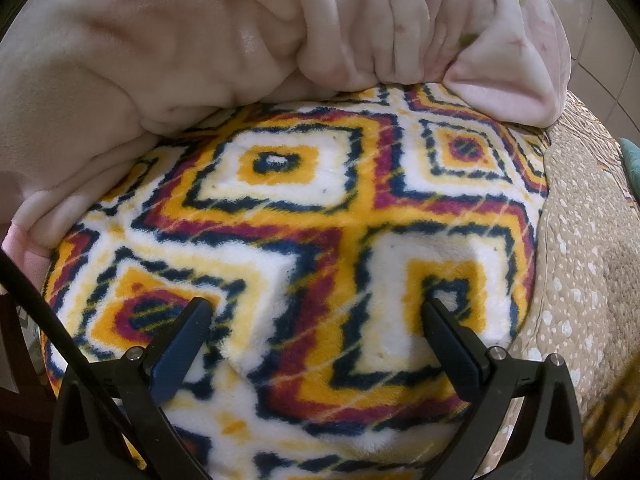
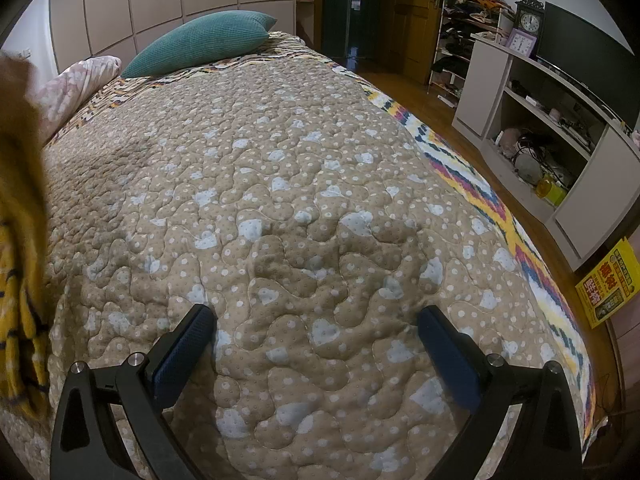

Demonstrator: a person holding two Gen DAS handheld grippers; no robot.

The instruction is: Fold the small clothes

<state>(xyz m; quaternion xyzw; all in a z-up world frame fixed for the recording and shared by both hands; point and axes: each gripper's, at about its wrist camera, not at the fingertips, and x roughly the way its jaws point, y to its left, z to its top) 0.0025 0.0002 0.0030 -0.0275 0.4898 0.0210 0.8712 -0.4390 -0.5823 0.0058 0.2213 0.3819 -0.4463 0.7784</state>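
Left gripper (image 1: 316, 312): jaws spread wide, empty, poised low over the patterned fleece (image 1: 304, 216).
Right gripper (image 2: 316, 320): jaws apart, empty, above the quilted bedspread (image 2: 280, 184).
Patterned fleece: flat on the bed, pink blanket (image 1: 200, 40) bunched behind.

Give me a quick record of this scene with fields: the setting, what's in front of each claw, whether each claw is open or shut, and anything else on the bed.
setting: bedroom, work done on a bed
left claw: open, empty, over a patterned fleece blanket
behind the fleece: bunched pale pink blanket
right claw: open, empty, over a beige quilted bedspread
head of bed: teal pillow
beside bed: white shelf unit with clock on top
small clothes: none clearly visible in either view
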